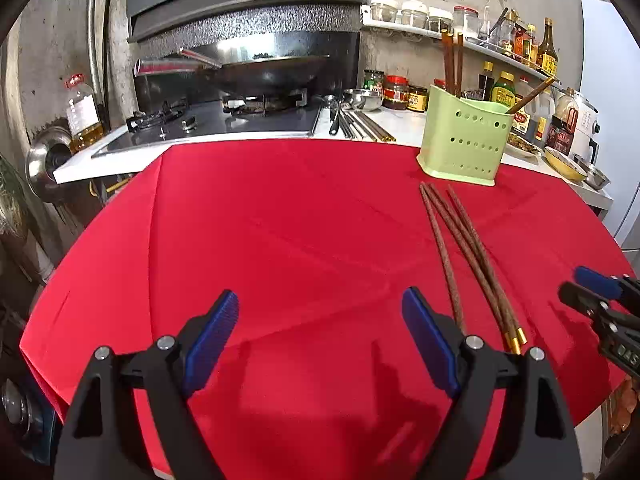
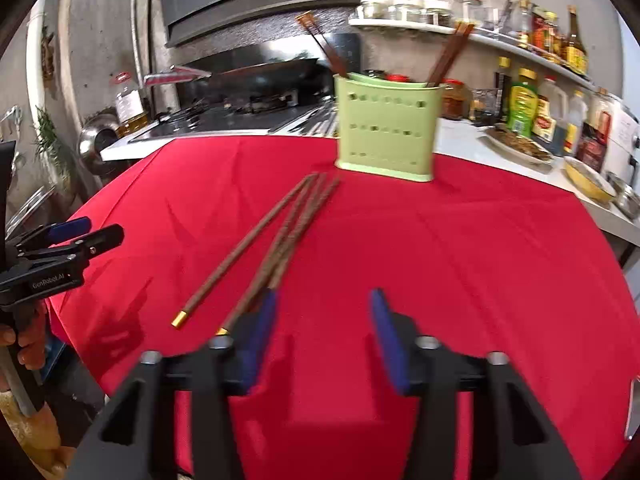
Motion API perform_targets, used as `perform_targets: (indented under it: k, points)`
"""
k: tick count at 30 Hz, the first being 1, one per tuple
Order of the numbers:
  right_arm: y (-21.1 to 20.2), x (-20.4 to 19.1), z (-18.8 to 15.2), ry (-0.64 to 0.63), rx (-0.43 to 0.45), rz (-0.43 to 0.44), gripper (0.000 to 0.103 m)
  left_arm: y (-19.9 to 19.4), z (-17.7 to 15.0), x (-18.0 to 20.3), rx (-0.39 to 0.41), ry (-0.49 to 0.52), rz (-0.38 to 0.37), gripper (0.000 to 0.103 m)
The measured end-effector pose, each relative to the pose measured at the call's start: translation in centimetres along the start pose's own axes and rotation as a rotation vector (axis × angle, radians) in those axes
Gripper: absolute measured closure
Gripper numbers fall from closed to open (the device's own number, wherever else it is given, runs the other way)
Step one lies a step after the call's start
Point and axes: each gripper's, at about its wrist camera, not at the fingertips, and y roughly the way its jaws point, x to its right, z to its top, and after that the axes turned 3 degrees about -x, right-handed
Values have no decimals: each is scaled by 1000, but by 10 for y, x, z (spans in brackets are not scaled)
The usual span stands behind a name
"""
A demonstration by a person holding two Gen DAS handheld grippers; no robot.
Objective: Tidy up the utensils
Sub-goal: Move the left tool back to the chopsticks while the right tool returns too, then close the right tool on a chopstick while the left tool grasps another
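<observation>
1. Left gripper (image 1: 320, 336), left wrist view: jaws wide apart, nothing between them, above bare red tablecloth (image 1: 280, 220). Three loose chopsticks (image 1: 466, 256) lie just right of it, gold-capped ends nearest. Green utensil holder (image 1: 464, 136) stands upright at the far cloth edge, already holding some chopsticks.
2. Right gripper (image 2: 324, 340), right wrist view: jaws partly apart, nothing clamped; the loose chopsticks lie beside its left finger, outside the gap. Picture is blurred.
3. Progress, judged: partly done. Three chopsticks still need gripping and placing in the holder.
</observation>
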Motion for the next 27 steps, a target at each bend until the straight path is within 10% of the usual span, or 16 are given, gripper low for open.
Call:
perform_targets:
  k: [3,27]
  points:
    - [13,-13,6,-24,-22,32,92,6,-2,-5,-15,2,-11,21]
    - [36,6,8,24,-105,-93,96,24,1,5,-47,50,-87,21]
